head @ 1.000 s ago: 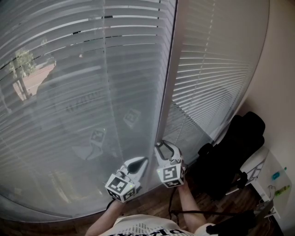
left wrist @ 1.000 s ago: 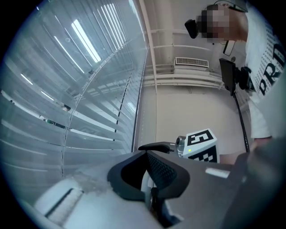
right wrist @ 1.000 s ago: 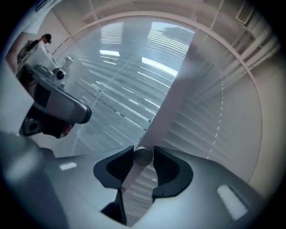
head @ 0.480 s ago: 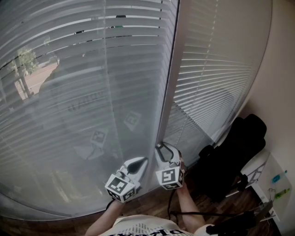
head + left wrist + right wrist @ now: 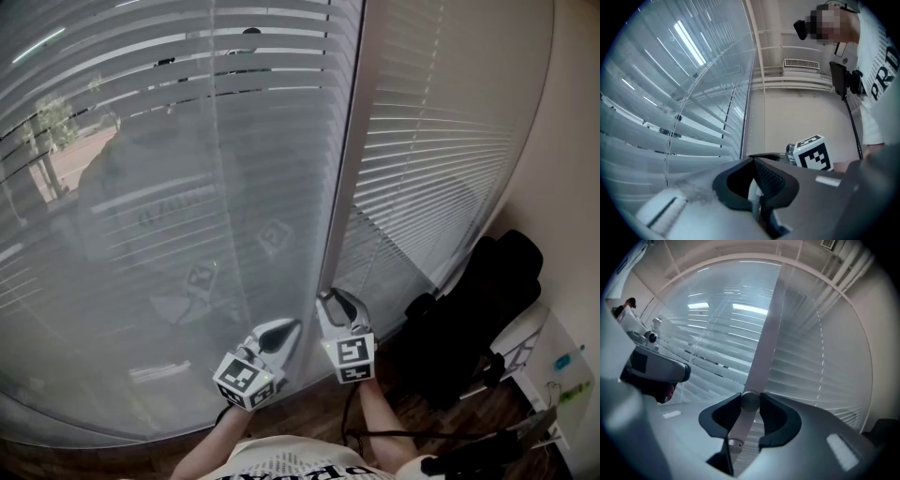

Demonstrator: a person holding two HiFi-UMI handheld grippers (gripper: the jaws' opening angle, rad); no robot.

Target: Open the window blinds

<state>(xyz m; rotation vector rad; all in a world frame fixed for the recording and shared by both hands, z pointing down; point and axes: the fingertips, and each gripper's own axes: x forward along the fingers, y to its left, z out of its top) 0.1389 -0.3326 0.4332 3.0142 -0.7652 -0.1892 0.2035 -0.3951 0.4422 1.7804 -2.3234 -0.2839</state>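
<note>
Two white slatted blinds hang side by side, the wide left blind (image 5: 169, 187) and the narrower right blind (image 5: 431, 169), with a pale window post (image 5: 342, 169) between them. Low against that post, my right gripper (image 5: 330, 298) is shut on the blind's thin pale tilt wand (image 5: 740, 423). Its jaws (image 5: 750, 397) have just been closing a little with the wand between them. My left gripper (image 5: 286, 328) hovers just left of it, by the left blind's lower slats. In the left gripper view its jaws (image 5: 753, 161) meet at the tips, and I see nothing held.
A black bag or chair (image 5: 469, 319) stands to the right against the wall, with a white shelf (image 5: 544, 356) beside it. Dark wooden floor (image 5: 309, 412) runs under the blinds. The person's body (image 5: 881, 70) shows at the right of the left gripper view.
The right gripper has rolled about the wand. The left blind's slats have turned slightly, with darker gaps showing now. The left gripper has stayed put.
</note>
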